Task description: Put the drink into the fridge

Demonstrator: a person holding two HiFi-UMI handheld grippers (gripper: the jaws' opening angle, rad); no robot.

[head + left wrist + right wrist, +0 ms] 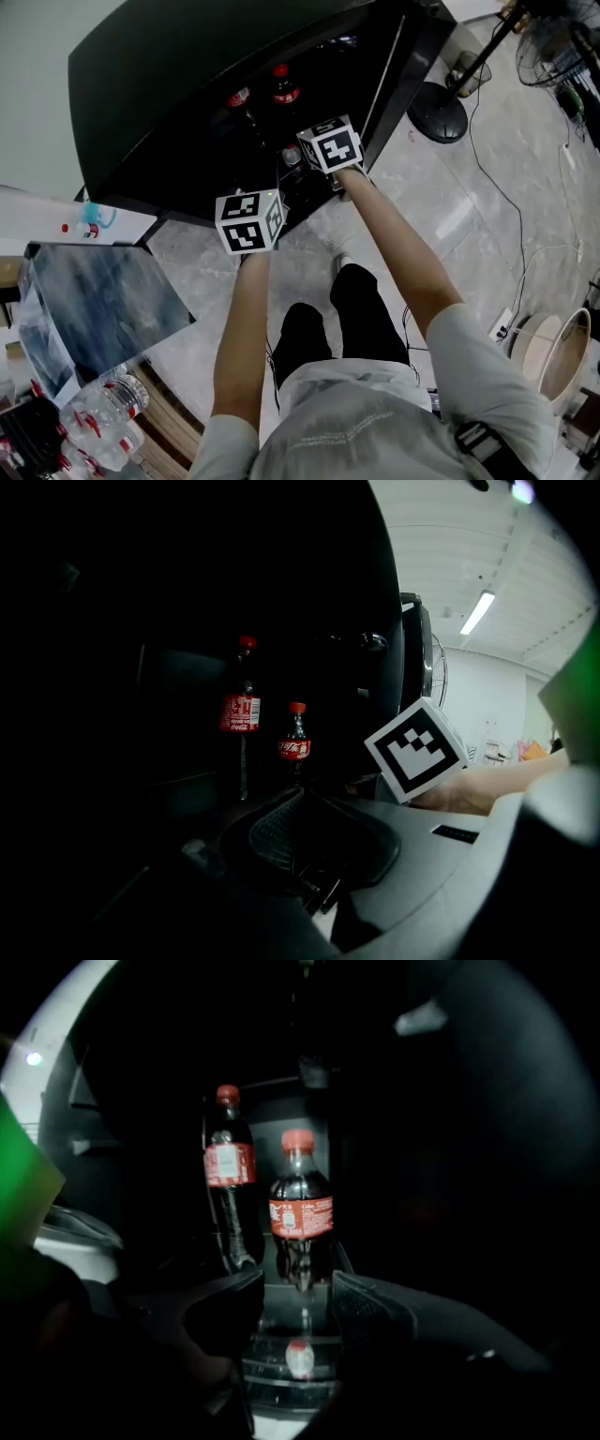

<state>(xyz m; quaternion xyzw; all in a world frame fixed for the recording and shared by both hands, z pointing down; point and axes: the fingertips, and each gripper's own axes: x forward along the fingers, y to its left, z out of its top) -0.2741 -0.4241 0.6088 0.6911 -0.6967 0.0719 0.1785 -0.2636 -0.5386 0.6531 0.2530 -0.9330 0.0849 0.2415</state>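
My right gripper (298, 1286) is inside the dark fridge (187, 94), which fills the head view from 10 to 1 o'clock with its door open. Its fingers (375, 1309) are spread apart and clamp nothing. The small cola bottle (301, 1213) stands upright dead ahead at 12 o'clock, its base at the gap between the two tips. I see a sliver of space on each side, so neither finger touches it. It rests on a glass shelf (281, 1372), and its red cap is mirrored in the glass below. A taller cola bottle (228, 1171) stands at 11 o'clock from it, further back and close beside it, also upright.

My left gripper (300, 803) hangs outside, nearer to me, at about 7 o'clock from the right one in the head view. Its fingers (267, 832) are brought together at the tips, with nothing between them. From there, both bottles show at 12 o'clock, deep in the fridge. The marker cube (415, 749) of my right gripper sits at 2 o'clock.

Down at 8 o'clock in the head view, a cluster of clear water bottles (103, 412) lies well apart from the fridge.
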